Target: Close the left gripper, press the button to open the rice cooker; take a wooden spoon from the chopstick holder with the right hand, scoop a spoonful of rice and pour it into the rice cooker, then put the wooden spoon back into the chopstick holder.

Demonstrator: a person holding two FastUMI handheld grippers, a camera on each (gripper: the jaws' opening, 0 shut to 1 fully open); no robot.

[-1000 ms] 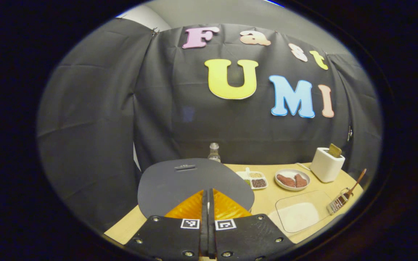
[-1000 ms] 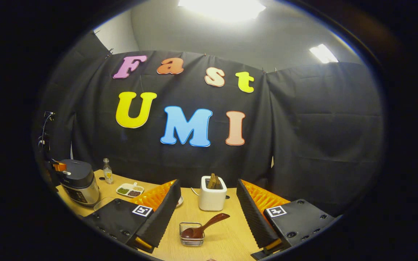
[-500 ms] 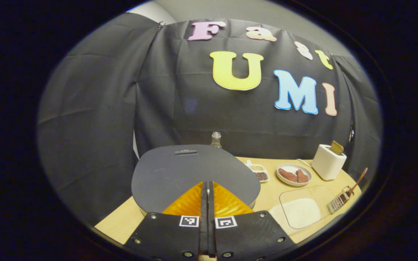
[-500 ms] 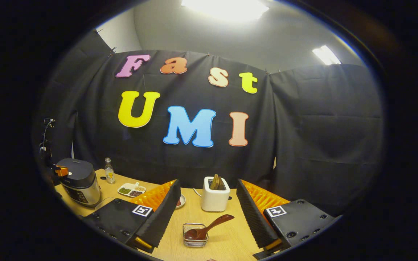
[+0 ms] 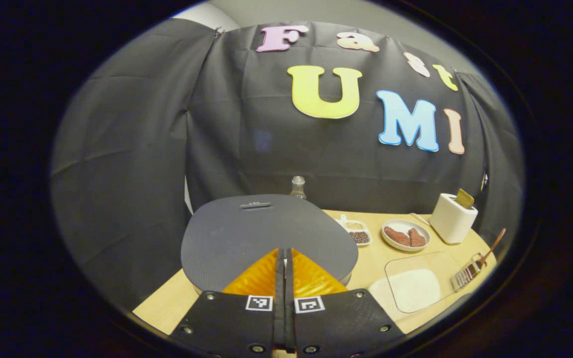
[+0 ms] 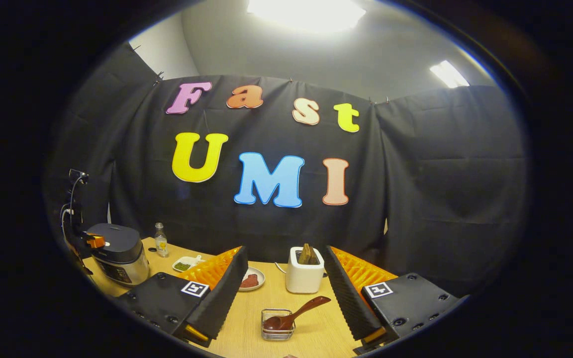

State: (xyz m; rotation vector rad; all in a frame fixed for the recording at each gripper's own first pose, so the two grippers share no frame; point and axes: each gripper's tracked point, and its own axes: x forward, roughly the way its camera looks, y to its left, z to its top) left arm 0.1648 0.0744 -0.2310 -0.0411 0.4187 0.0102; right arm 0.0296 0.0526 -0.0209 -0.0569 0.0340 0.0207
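Left gripper view: the left gripper (image 5: pixel 284 258) sits low in the centre of the frame with its fingers pressed together, nothing between them, and their tips lie over the near edge of the rice cooker (image 5: pixel 266 238), whose dark lid is down. Fingers joined this way make one blunt point, which suits pushing the release button; the button itself is hidden under the fingers, so whether it is being touched cannot be told. At the lower right a clear tray of rice (image 5: pixel 413 288) lies on the surface (image 5: pixel 167 311), just beside the wire chopstick holder (image 5: pixel 465 276), so a scoop is a short trip from holder to rice to cooker.

In the right gripper view the right gripper (image 6: pixel 286 293) has its fingers spread wide, holding nothing, and the chopstick holder (image 6: pixel 275 325) stands between them at the bottom centre with the wooden spoon (image 6: pixel 294 315) in it, bowl down and handle leaning up to the right, easy to pinch. It looks staged to take the spoon once the lid is up. The cooker (image 6: pixel 120 253) is at the left edge with the left gripper (image 6: pixel 95 242) on its near rim.

The cooker's lid badge and the small bottle (image 6: pixel 160 242) label are too small to read.
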